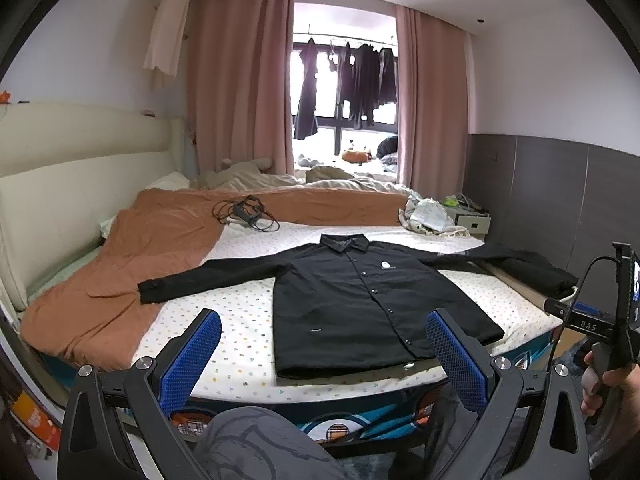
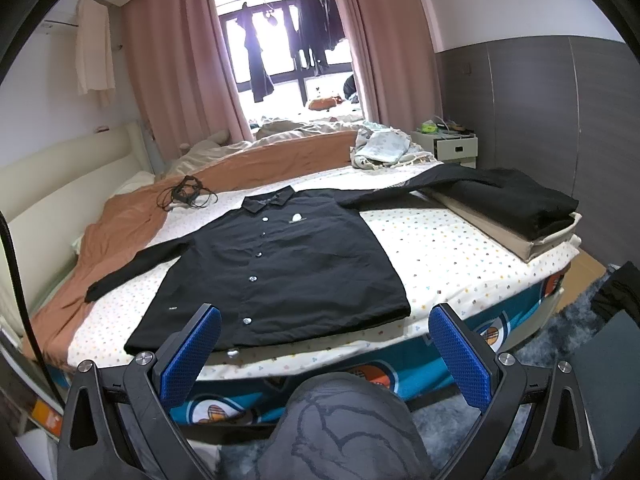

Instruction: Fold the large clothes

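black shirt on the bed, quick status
Left gripper and right gripper open, empty. Shirt flat, buttoned, sleeves out. Right sleeve runs onto folded pile.

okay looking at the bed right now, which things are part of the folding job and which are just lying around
For the job:
- black shirt, spread flat, buttons up
- left claw, open
- right claw, open

Lying about:
- tangled cable on the orange blanket
- crumpled pale cloth
- folded dark clothes
- bedside table

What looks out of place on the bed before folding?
The jacket's right-side sleeve runs off the sheet onto a black pile. A tangled cable also lies near the collar.
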`<state>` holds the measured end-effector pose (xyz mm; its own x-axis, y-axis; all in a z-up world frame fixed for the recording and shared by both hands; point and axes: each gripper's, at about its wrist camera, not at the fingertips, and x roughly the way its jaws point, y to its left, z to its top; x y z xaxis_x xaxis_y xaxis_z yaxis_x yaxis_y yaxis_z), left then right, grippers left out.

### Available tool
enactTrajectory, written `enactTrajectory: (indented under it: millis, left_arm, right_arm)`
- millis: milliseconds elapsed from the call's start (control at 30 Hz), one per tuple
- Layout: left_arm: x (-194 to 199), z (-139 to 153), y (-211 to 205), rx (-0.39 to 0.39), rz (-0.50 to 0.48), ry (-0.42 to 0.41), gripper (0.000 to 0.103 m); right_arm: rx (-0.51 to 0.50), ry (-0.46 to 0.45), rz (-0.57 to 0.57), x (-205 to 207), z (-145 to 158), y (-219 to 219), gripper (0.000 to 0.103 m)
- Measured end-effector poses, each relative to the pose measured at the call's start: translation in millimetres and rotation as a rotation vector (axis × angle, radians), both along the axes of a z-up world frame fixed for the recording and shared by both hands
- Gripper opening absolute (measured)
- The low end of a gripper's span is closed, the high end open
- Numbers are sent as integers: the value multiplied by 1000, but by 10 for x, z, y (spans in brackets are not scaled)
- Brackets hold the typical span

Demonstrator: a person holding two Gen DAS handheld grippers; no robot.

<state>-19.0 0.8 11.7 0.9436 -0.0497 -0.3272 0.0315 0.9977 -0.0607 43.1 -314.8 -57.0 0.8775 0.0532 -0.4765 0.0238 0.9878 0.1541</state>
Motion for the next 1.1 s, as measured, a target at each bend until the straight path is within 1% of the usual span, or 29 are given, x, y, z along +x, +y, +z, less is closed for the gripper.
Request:
enactTrajectory:
  millis: [300, 700, 900, 1000, 1100]
  left_arm:
    - [-61, -8, 2, -1, -4, -3, 102]
    - [-182, -30, 26, -17, -10, -21, 102]
    - [-220, -54, 33, -19, -12, -12, 102]
    - [-207, -46, 32, -9, -1, -14, 102]
    - [-155, -47, 49, -16, 13, -8, 102]
  right_arm:
    - [-8, -22, -8, -128, 69, -70, 103]
    - [-26, -47, -10, -323, 158, -23, 103]
    - [-48, -55, -27, -427, 232, -12, 103]
    - [-48, -61, -30, -411, 258, -12, 103]
    - [-44, -63, -17, -330, 266, 11, 103]
